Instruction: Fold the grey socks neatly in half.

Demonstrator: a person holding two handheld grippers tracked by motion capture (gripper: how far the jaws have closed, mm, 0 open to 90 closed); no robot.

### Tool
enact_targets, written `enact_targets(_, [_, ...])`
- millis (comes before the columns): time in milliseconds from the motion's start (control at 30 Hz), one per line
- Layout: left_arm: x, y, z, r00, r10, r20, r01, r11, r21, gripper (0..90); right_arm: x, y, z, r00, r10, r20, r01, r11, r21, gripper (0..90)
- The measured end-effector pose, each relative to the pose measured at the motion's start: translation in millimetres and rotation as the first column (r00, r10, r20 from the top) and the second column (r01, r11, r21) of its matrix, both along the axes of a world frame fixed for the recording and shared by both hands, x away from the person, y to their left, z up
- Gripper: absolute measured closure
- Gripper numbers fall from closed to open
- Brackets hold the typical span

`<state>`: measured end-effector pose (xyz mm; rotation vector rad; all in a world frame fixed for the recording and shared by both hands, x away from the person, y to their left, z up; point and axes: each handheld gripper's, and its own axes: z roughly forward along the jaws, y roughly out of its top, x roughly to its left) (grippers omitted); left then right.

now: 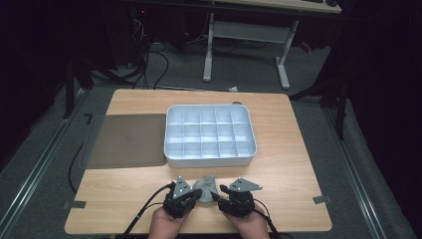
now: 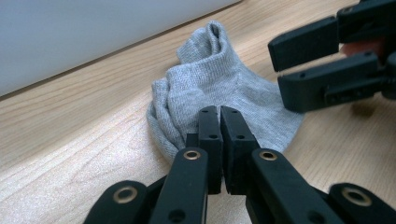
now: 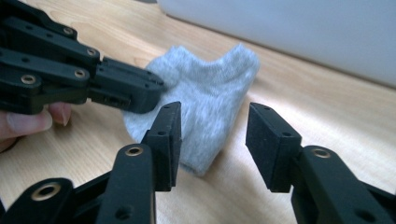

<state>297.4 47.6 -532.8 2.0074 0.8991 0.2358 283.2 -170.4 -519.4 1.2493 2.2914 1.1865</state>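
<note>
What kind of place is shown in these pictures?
Probably a lab or recording workspace: a wooden table on a grey floor, cables by a height-adjustable desk, and dark curtains around.

High view: table (image 1: 278,149) lit from above, surroundings dark; gripper views bright, near parts soft.

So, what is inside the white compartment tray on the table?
The white plastic compartment tray shows bare white cells in the high view; its front wall covers part of the nearest row's floor.
</note>
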Motion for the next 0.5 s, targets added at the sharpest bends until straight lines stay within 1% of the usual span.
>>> enact_targets(167, [-0.1,0.2,0.1,1.0000,0.000,-0.001,0.000,1.0000,-0.001,87.4,2.0,4.0,-5.4,0.9996,-0.011,-0.025,0.011,1.000,0.002,55.1])
enact_targets(267, [0.3,1.4,0.1,1.0000,-0.005,-0.008,0.005,1.0000,-0.004,86.9,4.9,7.0,-8.5,0.9986,-0.017,-0.050,0.016,1.000,-0.012,55.6])
enact_targets(300, [0.8,2.1,0.0,0.9999,-0.007,-0.012,0.007,0.9999,-0.008,86.9,5.7,7.3,-9.7,0.9982,-0.015,-0.058,0.014,1.000,-0.008,56.1])
enact_targets(367, [1.3,4.0,0.1,0.9998,-0.017,-0.009,0.017,0.9998,-0.002,87.0,5.9,6.9,-11.3,0.9970,-0.023,-0.074,0.024,1.000,0.008,57.4])
enact_targets(400, [1.2,4.3,0.0,0.9998,-0.017,-0.007,0.017,0.9998,-0.003,87.0,5.6,6.8,-11.8,0.9971,-0.022,-0.073,0.023,1.000,0.015,58.2])
enact_targets(500, [0.5,4.5,0.0,0.9998,-0.020,-0.001,0.020,0.9998,0.004,87.1,4.3,8.0,-12.1,0.9974,-0.016,-0.071,0.017,1.000,0.015,62.2])
